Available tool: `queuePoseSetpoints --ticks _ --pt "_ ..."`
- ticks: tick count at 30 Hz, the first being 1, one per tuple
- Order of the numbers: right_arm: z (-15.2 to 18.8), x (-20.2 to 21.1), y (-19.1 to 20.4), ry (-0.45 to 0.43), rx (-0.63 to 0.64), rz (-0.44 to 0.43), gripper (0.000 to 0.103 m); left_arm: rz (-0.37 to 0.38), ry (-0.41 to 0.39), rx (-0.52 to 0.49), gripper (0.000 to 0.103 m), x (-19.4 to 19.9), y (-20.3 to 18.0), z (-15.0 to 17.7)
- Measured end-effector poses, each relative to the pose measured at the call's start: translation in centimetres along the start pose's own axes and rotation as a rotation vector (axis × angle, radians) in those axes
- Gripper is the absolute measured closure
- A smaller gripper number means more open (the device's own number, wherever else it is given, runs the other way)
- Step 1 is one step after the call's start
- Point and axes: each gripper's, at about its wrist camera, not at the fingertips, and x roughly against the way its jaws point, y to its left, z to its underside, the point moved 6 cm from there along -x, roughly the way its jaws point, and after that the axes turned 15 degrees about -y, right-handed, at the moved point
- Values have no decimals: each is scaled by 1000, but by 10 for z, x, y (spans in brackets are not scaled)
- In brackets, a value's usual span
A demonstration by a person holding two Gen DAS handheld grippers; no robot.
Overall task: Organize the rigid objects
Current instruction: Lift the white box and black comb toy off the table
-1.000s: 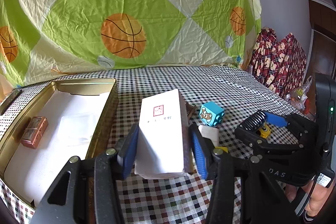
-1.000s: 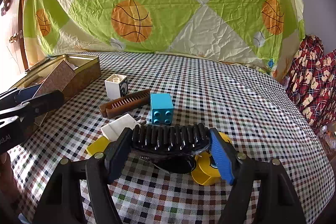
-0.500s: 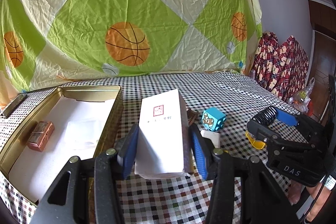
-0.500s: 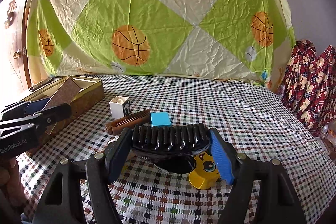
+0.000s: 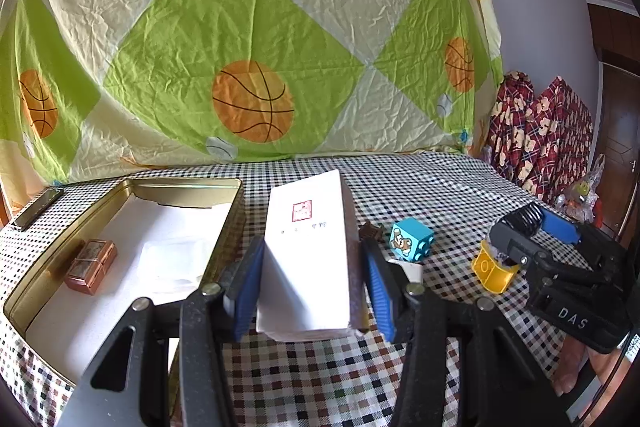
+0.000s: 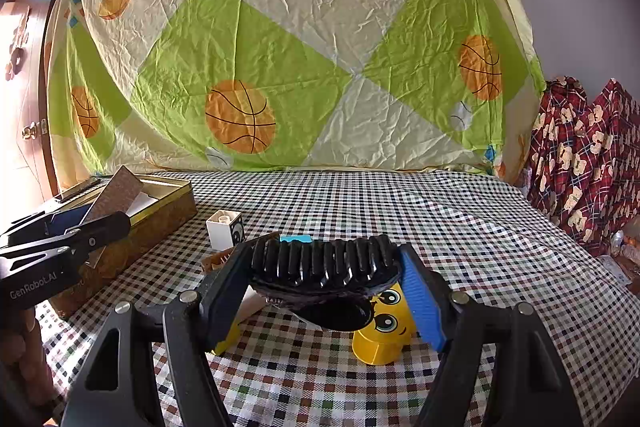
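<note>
My left gripper (image 5: 310,277) is shut on a tall white box (image 5: 308,251) and holds it above the checkered table, just right of the gold tin (image 5: 230,227). In the right wrist view the box (image 6: 116,197) shows its brown side beside the tin (image 6: 168,211). My right gripper (image 6: 326,281) is shut on a black ribbed hair clip (image 6: 324,267), held above a yellow face toy (image 6: 384,331). The clip also shows in the left wrist view (image 5: 520,221).
A copper-coloured block (image 5: 91,261) lies in the tin on white paper. On the cloth lie a blue bear cube (image 5: 412,239), a white cube (image 6: 226,229), a brown comb (image 6: 218,259) and the yellow toy (image 5: 494,269). A red patterned bundle (image 6: 588,155) stands at the right.
Both grippers have lifted and tilted up with their loads: the table sits lower in both views. The black clip now hangs clear above the yellow toy.
</note>
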Motion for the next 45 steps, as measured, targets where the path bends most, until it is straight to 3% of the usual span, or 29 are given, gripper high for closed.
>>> queuePoseSetpoints --ticks 30,45 --pt "-11 21 -9 -127 -57 20 29 -56 -155 -29 56 26 4 -15" --pt "-11 20 0 -124 -64 -1 29 -73 -144 -11 56 30 19 -13"
